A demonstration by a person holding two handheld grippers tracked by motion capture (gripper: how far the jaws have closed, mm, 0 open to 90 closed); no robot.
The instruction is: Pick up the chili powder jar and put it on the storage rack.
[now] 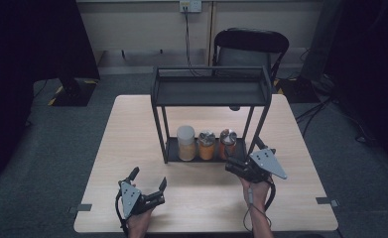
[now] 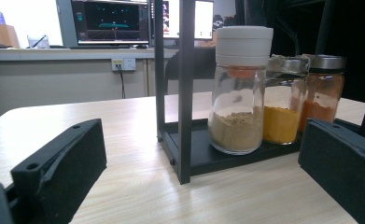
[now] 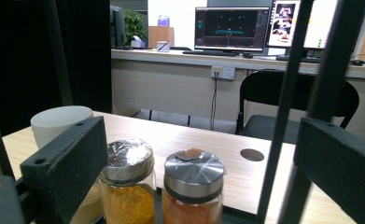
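- Left gripper (image 1: 147, 186) sits low on the table (image 1: 132, 129) near the front edge, jaws spread wide with nothing between them. I'm leaving it parked there; it's well apart from the rack (image 1: 211, 91) and out of the way.
- Three jars stand in a row on the rack's bottom shelf: white-lid jar (image 1: 185, 143), yellow jar (image 1: 206, 145), red jar (image 1: 227, 143), each just beside the next.
- Right gripper (image 1: 248, 158) is up at the rack's front right corner, jaws open, empty. My read is the red jar is the one I'm going for, since it's nearest.
- To do it well I'd come in level between the front posts, keep one jaw out of the gap next to the yellow jar, and close below the metal lid (image 3: 194, 173), not on it.
- The right post (image 3: 287, 112) cuts straight through the right gripper view, so clipping it looks like the main risk.
- The left gripper view gives fill levels side-on: tan powder (image 2: 236, 130) about a third up. The right gripper view gives the lid tops instead, and a hole in the table (image 3: 252, 154) behind the rack.
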